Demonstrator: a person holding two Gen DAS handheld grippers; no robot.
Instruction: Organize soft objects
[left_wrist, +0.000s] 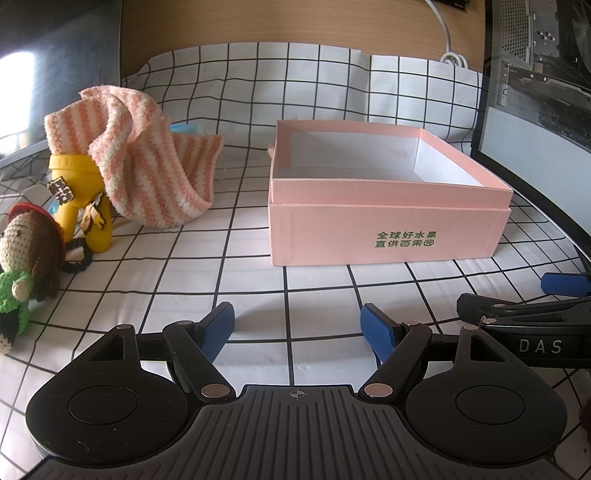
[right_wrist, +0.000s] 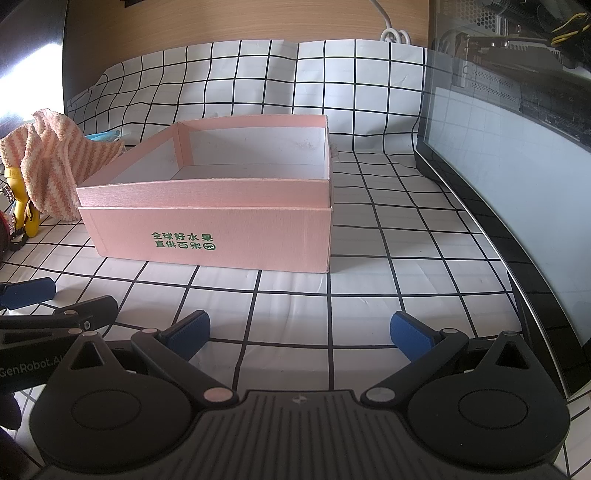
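Box (left_wrist: 388, 229), pink card, open-topped, green print on the near wall; stands on the checked cloth (left_wrist: 258, 288) of the tabletop, middle ground, nothing visible inside.

Soft goods, all well left of the box:
- striped pink-and-white towel (left_wrist: 147, 162), draped over a yellow toy figure (left_wrist: 83, 199) and trailing to the cloth;
- crocheted doll (left_wrist: 26, 266), brown hair, green top, lying at the left edge;
- blue face mask (left_wrist: 186, 128), mostly hidden behind the towel.

Left hand-held gripper (left_wrist: 297, 332): jaws spread wide, nothing between the blue pads, low over the cloth in front of the box.
Right hand-held gripper (right_wrist: 299, 334): likewise wide open and empty, just beside the left one, facing the box front.

Risks, judged:
- Towel rests on the yellow figure; a pull on the towel likely topples or drags the figure.
- Towel is bulky and limp; a pinch on one fold may leave the rest trailing, catching on the box rim or hanging outside.
- Box appears light; a trailing load could push it toward the monitor (right_wrist: 517, 192) on the right.
- Mask is thin and flat; pads may close on the cloth beneath instead and wrinkle it.
- Grippers sit close together; a simultaneous reach leftward invites collision.
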